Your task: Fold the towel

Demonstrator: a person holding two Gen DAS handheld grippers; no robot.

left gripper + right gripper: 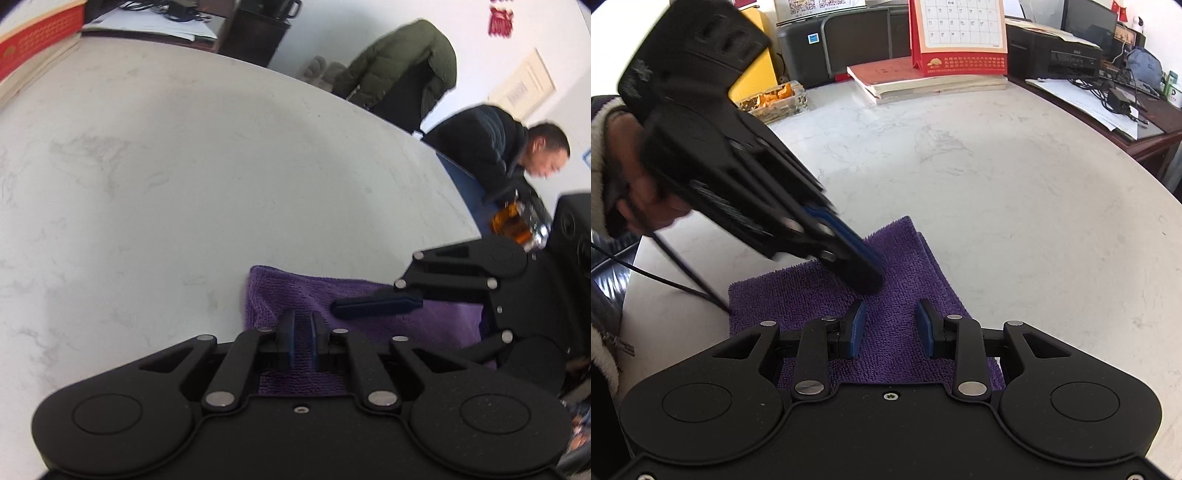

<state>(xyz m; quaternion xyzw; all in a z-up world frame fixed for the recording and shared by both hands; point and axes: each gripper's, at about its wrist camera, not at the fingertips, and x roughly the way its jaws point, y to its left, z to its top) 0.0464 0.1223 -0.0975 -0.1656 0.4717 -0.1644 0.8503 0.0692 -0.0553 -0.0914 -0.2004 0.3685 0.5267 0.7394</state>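
Note:
A purple towel [897, 280] lies folded near the front edge of the white marble table [997, 184], with doubled layers showing along its right side. My left gripper [303, 332] is shut, with purple cloth pinched between its blue pads. In the right wrist view it [866, 282] slants down from the upper left with its tips on the towel's middle. My right gripper [892, 328] stands open just above the towel's near part, nothing pressed between its pads. One of its fingers [376, 306] shows over the towel [436, 321] in the left wrist view.
At the table's back stand a red desk calendar [960, 33] on stacked books [923, 81], a tray of orange peel [775, 99] and two printers [849, 37]. A person in a dark jacket [480, 147] bends beyond the table's right edge, near a glass teapot [513, 221].

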